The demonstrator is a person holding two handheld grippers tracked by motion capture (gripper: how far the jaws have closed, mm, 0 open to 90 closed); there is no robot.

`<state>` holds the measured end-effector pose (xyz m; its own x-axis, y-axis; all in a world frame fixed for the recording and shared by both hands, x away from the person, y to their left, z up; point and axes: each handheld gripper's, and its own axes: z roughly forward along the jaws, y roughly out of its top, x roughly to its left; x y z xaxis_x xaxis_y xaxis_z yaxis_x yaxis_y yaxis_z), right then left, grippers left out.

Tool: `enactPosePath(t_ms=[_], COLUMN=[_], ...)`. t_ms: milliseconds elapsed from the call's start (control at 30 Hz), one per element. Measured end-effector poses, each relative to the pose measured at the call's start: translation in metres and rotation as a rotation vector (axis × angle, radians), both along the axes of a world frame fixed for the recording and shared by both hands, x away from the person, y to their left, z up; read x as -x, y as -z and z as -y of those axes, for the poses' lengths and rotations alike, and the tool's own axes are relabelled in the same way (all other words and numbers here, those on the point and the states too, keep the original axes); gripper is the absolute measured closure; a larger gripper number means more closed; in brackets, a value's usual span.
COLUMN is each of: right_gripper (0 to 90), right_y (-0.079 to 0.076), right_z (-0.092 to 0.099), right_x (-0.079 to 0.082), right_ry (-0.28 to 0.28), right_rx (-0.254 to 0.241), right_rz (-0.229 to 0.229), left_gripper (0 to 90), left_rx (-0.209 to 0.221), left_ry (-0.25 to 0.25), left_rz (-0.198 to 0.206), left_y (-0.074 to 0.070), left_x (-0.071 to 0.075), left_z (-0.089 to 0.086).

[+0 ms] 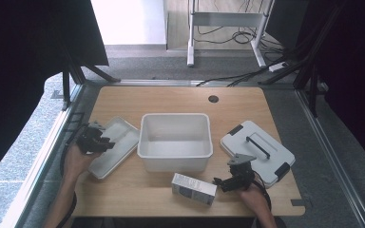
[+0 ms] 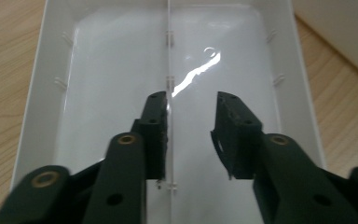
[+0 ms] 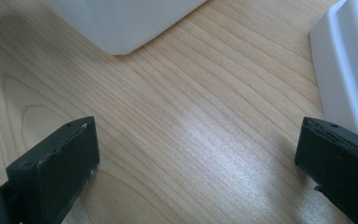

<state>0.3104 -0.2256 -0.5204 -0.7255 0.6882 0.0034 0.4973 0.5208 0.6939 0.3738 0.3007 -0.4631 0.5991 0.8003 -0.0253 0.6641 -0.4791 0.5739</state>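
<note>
My left gripper (image 1: 103, 142) hangs over a shallow white tray (image 1: 119, 132) at the table's left. In the left gripper view its jaws (image 2: 191, 100) stand a little apart above the tray's floor (image 2: 112, 70). A thin clear divider (image 2: 168, 56) runs down the tray's middle, right against the left pad (image 2: 158, 135) and clear of the other pad. My right gripper (image 1: 219, 183) rests low near the front right, pointing at a small white carton (image 1: 193, 188). In the right gripper view its jaws (image 3: 198, 128) are wide apart over bare wood, with nothing between them.
A deep white bin (image 1: 175, 137) stands mid-table; its corner (image 3: 121, 23) lies ahead of the right gripper. A white lid with a black handle (image 1: 256, 146) lies at the right, its edge (image 3: 345, 60) beside the right jaw. A cable hole (image 1: 213, 99) is at the back.
</note>
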Motion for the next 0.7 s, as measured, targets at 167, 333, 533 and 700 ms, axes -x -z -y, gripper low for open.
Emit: enactPosePath(t_ms=[167, 333, 533, 700], right_gripper=[0.0, 0.0, 0.0, 0.0], right_y=[0.000, 0.000, 0.000, 0.000], right_z=[0.000, 0.000, 0.000, 0.000], right_x=[0.000, 0.000, 0.000, 0.000], right_ry=[0.000, 0.001, 0.001, 0.000], right_rx=[0.000, 0.000, 0.000, 0.000], right_rz=[0.000, 0.001, 0.001, 0.001], left_gripper=[43.6, 25.5, 9.6, 0.0], left_rx=[0.034, 0.081, 0.100, 0.097], left_ry=[0.027, 0.054, 0.100, 0.150], left_rz=[0.027, 0.045, 0.075, 0.088], left_y=[-0.007, -0.014, -0.016, -0.013], left_x=[0.011, 0.022, 0.037, 0.050], left_z=[0.007, 0.017, 0.034, 0.052])
